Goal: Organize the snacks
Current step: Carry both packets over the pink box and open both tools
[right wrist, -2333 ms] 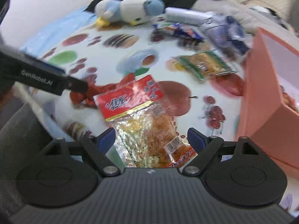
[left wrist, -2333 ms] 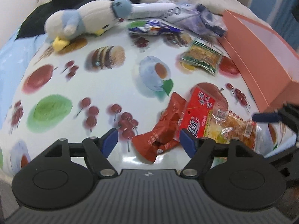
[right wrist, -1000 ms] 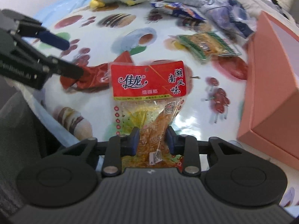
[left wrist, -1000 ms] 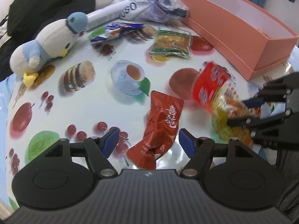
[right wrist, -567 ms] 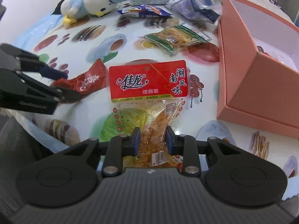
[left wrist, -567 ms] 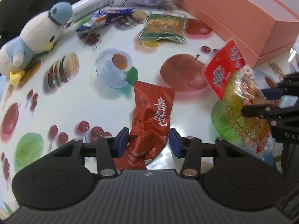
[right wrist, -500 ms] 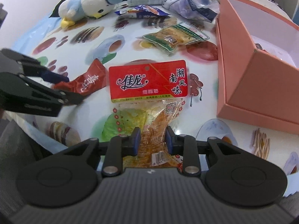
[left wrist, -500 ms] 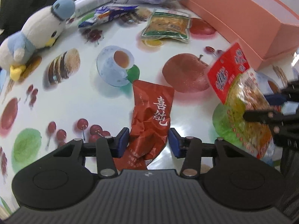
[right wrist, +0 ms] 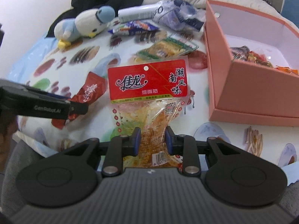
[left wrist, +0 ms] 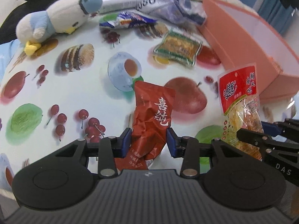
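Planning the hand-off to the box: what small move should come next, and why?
Probably carry the right gripper toward the pink box: it already holds the red-topped snack bag clear of the table, while the left gripper is closing on the dark red packet.

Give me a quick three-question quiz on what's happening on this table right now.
1. True or false: the salmon box already holds some snacks.
2. Which packet sits in the left tongs? A) green packet B) dark red packet C) blue packet
3. What do the right tongs grip?

Key: 1. True. 2. B; the tongs are closing on it. 3. The red-topped clear packet.
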Demonstrator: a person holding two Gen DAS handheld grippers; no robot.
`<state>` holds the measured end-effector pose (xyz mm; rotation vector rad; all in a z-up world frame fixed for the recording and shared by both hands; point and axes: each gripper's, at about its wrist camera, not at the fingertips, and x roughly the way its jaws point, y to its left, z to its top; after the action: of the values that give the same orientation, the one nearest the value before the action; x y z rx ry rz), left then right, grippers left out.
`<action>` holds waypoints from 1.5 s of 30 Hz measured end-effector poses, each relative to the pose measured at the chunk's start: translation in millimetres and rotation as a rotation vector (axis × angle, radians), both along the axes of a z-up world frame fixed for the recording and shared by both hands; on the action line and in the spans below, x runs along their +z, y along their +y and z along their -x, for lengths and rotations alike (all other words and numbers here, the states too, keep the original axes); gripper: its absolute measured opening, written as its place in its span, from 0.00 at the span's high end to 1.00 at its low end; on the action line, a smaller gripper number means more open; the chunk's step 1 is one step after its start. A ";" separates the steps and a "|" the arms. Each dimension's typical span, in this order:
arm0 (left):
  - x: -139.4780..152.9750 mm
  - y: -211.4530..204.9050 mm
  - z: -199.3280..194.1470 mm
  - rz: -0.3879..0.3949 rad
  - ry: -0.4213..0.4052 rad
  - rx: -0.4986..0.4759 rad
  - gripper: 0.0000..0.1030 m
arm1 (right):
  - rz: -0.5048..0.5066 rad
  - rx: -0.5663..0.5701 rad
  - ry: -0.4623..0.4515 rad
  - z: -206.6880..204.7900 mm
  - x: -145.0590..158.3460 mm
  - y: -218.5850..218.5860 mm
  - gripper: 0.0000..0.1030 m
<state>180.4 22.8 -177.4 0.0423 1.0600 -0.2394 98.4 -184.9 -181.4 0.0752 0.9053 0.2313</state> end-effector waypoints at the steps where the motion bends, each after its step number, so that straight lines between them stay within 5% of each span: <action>1: 7.2 0.7 2.4 0.009 -0.004 0.017 0.56 | -0.003 -0.004 -0.010 1.0 4.3 -1.2 0.71; 9: 72.3 -0.1 23.7 0.095 -0.110 0.069 0.56 | -0.061 -0.058 -0.096 19.1 51.2 -16.5 0.71; 19: 110.9 -47.9 32.8 0.162 -0.164 -0.030 0.55 | -0.085 -0.167 -0.198 40.5 91.8 -53.7 0.71; 31: 134.9 -120.2 18.7 0.230 -0.191 -0.156 0.55 | -0.081 -0.304 -0.237 50.7 104.1 -106.4 0.71; 45: 119.0 -209.9 -74.7 0.231 -0.145 -0.252 0.55 | -0.075 -0.416 -0.218 -14.4 91.5 -179.0 0.71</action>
<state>255.2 -187.1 -58.4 -0.0150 0.8764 -0.5776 112.8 -363.9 -89.9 0.2992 0.6462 -0.1132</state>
